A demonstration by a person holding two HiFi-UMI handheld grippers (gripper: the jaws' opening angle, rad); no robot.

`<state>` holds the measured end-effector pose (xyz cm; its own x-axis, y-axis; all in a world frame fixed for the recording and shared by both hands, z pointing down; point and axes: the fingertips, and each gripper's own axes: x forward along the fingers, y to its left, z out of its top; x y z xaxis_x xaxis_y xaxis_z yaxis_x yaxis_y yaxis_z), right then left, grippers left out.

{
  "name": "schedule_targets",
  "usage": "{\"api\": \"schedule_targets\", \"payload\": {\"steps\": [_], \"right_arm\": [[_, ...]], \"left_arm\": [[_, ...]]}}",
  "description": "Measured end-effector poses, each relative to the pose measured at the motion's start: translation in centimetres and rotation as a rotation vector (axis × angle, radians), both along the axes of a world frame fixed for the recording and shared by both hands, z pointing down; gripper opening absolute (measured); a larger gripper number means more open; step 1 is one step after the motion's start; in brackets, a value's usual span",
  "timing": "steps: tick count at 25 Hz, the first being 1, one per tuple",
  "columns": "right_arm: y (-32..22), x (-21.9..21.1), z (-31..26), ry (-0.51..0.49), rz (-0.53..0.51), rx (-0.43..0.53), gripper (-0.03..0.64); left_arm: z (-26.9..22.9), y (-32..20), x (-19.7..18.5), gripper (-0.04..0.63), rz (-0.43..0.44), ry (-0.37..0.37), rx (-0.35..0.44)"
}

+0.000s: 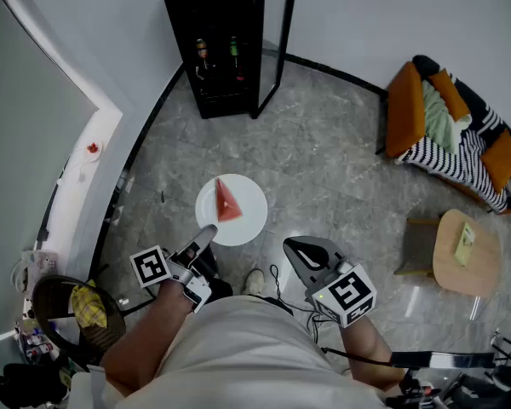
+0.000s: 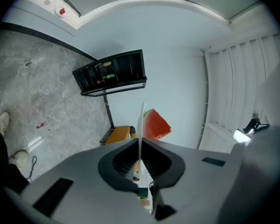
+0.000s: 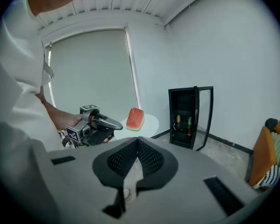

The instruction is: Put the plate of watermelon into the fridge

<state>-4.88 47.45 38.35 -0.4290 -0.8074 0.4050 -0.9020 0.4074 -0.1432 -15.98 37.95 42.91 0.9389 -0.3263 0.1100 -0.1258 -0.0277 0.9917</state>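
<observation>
1. Plate (image 1: 250, 201) hangs level above the floor (image 1: 324, 160), with my left gripper (image 1: 207, 233) clamped thin on its near rim.
2. The watermelon wedge (image 1: 226, 201) sits about mid-plate.
3. My right gripper (image 1: 299, 252) is held just beside the plate's near right edge, jaws together on nothing.
4. The black fridge (image 1: 217, 49) stands ahead, its door (image 1: 277, 32) open, well apart from the plate.

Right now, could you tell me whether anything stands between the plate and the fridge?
Nothing visible does: only floor lies between the plate and the fridge, whose door stands open.
</observation>
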Motion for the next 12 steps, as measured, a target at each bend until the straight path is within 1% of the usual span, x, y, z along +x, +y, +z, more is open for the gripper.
{"api": "schedule_targets", "payload": {"steps": [5, 12], "right_arm": [[0.5, -0.2, -0.2, 0.002, -0.001, 0.013, 0.015], [0.4, -0.4, -0.7, 0.025, 0.006, 0.025, 0.015]], "left_arm": [[-0.4, 0.6, 0.8, 0.021, 0.007, 0.032, -0.015], [0.3, -0.1, 1.7, 0.021, 0.023, 0.035, -0.032]]}}
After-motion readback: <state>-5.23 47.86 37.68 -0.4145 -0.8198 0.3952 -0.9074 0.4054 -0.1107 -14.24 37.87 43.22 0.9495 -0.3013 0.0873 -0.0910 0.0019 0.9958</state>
